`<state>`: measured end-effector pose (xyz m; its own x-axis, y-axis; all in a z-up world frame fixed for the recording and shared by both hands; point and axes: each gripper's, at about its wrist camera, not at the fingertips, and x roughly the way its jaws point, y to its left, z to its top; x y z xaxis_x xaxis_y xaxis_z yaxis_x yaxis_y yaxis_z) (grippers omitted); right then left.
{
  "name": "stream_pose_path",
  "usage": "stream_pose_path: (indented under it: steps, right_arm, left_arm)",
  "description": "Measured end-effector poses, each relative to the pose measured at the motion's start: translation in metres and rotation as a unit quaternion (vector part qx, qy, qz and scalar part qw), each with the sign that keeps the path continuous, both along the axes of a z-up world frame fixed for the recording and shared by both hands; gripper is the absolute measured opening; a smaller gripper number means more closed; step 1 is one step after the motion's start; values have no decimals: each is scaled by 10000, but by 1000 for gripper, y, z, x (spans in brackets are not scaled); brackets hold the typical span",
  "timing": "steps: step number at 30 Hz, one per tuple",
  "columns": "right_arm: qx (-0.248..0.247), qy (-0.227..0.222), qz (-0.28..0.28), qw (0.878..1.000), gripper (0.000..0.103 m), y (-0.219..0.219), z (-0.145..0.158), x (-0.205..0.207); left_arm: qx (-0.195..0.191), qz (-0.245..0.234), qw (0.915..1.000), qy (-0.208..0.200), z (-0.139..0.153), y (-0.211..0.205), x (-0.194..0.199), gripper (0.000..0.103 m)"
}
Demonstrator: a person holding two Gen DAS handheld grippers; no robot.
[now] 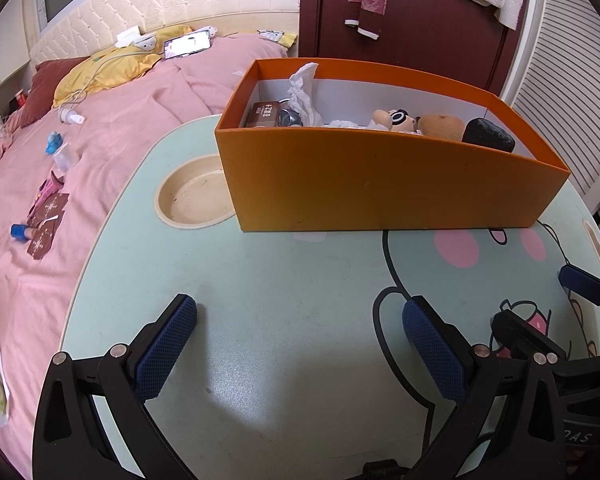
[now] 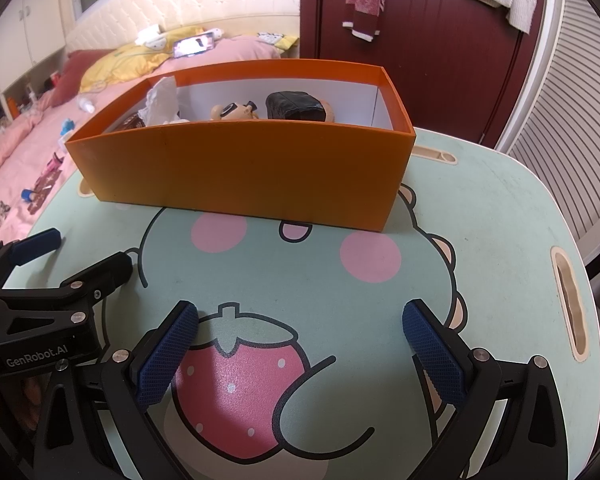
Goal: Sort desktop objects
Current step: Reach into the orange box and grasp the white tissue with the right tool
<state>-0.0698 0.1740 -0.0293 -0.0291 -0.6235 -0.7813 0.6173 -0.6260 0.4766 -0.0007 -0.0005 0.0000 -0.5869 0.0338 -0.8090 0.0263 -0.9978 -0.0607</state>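
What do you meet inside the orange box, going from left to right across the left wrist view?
Brown card packet → crumpled white tissue → cartoon figurine with black glasses → tan round plush → black lumpy object.

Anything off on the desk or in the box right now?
Nothing spilled or damaged. The orange box sits flat on the table, overlapping its round cup recess. Only oddity: crumpled tissue pokes above the box rim. Left gripper and right gripper are open, empty.
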Motion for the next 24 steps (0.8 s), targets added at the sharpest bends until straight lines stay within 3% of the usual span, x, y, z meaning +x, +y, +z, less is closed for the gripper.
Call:
stream_pose_path:
  steps: [5,8,14,18,21,22,24]
  right_arm:
    - [-121,-14,81,9999,100,-2,1,0]
    - [-361,154,165,9991,82,1,12,-7]
    - [-1292,262,219,9910,81,-3,61,-49]
    - [-1447,-204,1014,9841,80,-60,78,-86]
    - [-1355,-613,1770,9729,53,-103,78,-98]
    - [-1166,-753,2044,9690,47,-120,75,-98]
    - [-848,-809,2437,9627,47,-141,65,-93]
  left_arm:
    - [6,-6,10000,-4,1,1,0,103]
    - [7,-5,10000,3,2,-1,2,103]
    - [-6,17,10000,32,0,-1,2,103]
    - [-13,56,10000,71,0,0,4,103]
    - [-8,73,9999,92,-1,-2,5,103]
    - [-3,80,9999,99,-1,-3,5,103]
    - [-6,92,9999,106,0,-2,5,103]
